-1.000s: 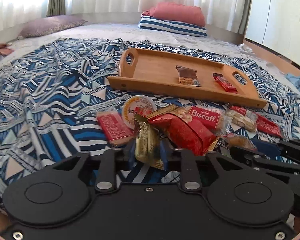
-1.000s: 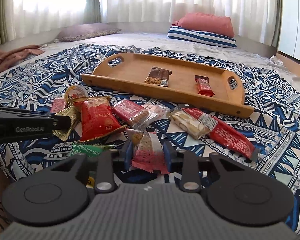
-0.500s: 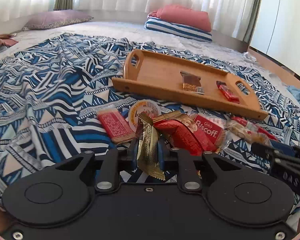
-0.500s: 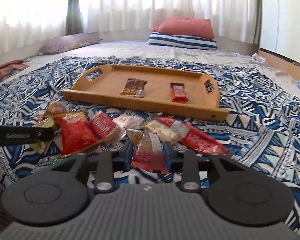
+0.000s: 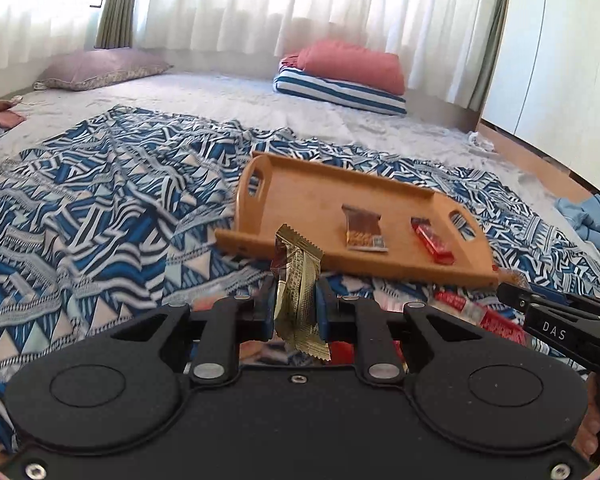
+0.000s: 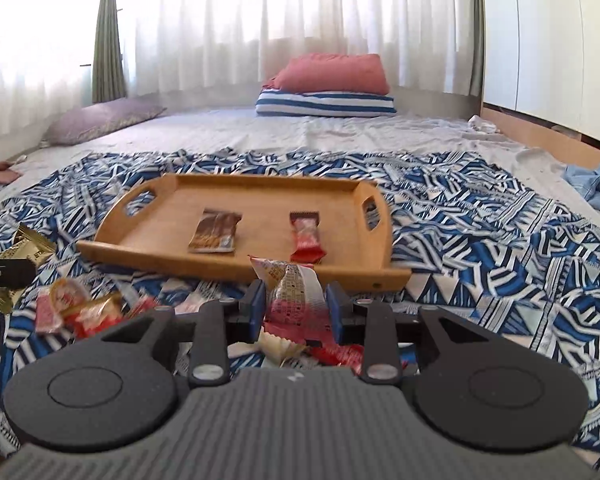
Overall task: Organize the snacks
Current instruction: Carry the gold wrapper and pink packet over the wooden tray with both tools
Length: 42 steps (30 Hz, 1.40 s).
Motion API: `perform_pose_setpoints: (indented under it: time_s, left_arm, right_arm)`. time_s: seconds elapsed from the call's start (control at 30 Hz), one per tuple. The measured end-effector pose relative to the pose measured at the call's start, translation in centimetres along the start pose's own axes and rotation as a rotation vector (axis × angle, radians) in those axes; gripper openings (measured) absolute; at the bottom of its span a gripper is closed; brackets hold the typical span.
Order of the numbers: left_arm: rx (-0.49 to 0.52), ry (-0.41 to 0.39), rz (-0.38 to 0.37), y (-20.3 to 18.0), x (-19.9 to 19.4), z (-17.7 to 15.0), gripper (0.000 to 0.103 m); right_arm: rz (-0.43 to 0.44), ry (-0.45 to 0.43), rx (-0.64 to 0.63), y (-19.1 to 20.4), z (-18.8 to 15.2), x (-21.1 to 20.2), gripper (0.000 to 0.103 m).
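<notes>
Blue-and-white patterned bedding carries everything. Nearest, the left gripper pinches a gold wrapper upright and the right gripper pinches a pink-and-white packet; both snacks have risen clear of the loose pile, blurred but seemingly mostly red, and the left jaws have just closed on theirs. Next, I judge, both carry forward to the wooden tray, just beyond, where a brown bar and red bar lie.
</notes>
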<state>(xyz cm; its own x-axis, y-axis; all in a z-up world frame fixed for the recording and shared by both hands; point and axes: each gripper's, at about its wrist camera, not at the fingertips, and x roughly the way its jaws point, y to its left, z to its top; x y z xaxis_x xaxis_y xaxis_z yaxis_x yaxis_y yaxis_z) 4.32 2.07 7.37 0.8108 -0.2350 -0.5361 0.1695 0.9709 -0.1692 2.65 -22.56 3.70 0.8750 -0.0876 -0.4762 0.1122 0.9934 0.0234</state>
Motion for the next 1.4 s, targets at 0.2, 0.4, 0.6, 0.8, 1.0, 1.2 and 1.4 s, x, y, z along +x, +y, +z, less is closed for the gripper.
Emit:
perform_pose_setpoints:
  time_s: [0.2, 0.4, 0.6, 0.8, 1.0, 1.2, 1.4]
  left_arm:
    - [-0.012, 0.017, -0.037, -0.5, 2.5, 2.6, 0.018]
    - [-0.020, 0.032, -0.063, -0.9, 6.5, 5.3, 0.018]
    - [-0.037, 0.100, -0.070, -1.2, 11.4, 6.6, 0.018]
    - [-0.030, 0.142, -0.053, -1.4, 15.3, 6.9, 0.018]
    - [-0.073, 0.180, -0.065, -1.3, 18.3, 6.8, 0.018]
    - [-0.072, 0.181, -0.063, -1.6, 19.9, 6.6, 0.018]
    - [-0.079, 0.184, -0.056, -1.7, 21.0, 6.6, 0.018]
  right_arm:
    - [-0.025, -0.027, -0.002, -0.7, 1.7, 1.6, 0.037]
    - [-0.043, -0.015, 0.053, -2.4, 3.5, 4.4, 0.037]
    - [-0.048, 0.024, 0.087, -3.7, 4.6, 7.8, 0.037]
    - [-0.046, 0.067, 0.117, -4.7, 4.9, 10.9, 0.037]
    - [-0.039, 0.094, 0.153, -5.4, 5.0, 12.9, 0.037]
    - [-0.029, 0.106, 0.172, -5.3, 4.8, 14.0, 0.037]
    - [-0.025, 0.111, 0.159, -5.1, 4.8, 14.8, 0.037]
